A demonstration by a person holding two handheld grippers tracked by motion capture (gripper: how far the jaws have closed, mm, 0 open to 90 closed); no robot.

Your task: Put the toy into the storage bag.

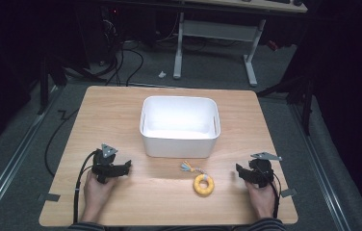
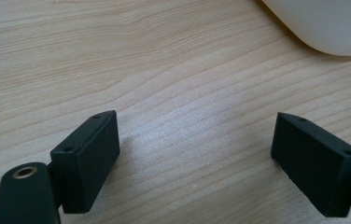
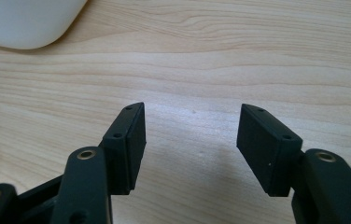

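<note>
Your right gripper (image 1: 239,172) has its jaws apart with nothing between them, parked just right of the yellow ring toy (image 1: 203,184). That ring lies flat on the table (image 1: 121,110) in front of the white bin (image 1: 179,126), tassel (image 1: 187,166) pointing back-left toward it. Left gripper (image 1: 126,166) is wide open too.

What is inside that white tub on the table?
Nothing shows inside the white tub: the high view takes in its bare white floor and far wall. Its near wall hides a strip of the floor just behind it. The yellow ring toy lies outside, on the table.
</note>
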